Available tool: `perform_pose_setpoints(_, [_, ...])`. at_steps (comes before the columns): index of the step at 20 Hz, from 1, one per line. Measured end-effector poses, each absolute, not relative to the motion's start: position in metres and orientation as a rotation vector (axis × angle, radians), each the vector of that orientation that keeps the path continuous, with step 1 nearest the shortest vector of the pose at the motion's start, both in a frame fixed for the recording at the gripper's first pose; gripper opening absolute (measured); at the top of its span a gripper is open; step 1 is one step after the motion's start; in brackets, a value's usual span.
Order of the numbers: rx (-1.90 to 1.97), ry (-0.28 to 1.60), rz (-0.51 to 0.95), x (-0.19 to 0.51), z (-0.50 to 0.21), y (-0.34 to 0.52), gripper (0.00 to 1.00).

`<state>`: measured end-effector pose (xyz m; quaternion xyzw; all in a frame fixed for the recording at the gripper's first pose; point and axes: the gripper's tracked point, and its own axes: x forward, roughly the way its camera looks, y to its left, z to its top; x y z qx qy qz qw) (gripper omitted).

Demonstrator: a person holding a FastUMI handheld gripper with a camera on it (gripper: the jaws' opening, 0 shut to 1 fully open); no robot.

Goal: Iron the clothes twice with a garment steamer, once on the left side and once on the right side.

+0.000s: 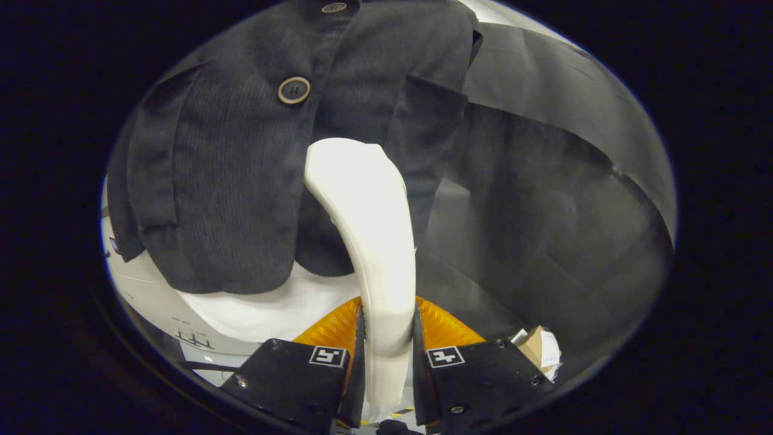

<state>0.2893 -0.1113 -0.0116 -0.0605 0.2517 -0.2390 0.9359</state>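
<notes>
A white garment steamer (368, 229) rises from between my fingers, its handle clamped by both of them. My gripper (388, 338) is shut on that handle. The steamer's curved head rests against a dark corduroy jacket (241, 181) that hangs just ahead, near the jacket's front opening and below a round brown button (294, 90). A second button (334, 7) sits higher up the jacket's front. The jacket's hem ends above a white surface (272, 311).
Dark cloth (555, 181) hangs to the right of the jacket as the booth's wall. A small cardboard box (539, 348) lies low on the right, beside my right finger. A white board with markings (181, 326) lies below the jacket's left side.
</notes>
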Motion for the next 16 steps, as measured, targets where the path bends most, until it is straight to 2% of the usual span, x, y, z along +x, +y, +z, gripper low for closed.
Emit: perform_pose_setpoints(16, [-0.075,0.538,-0.457,0.287,0.001,-0.110,0.35])
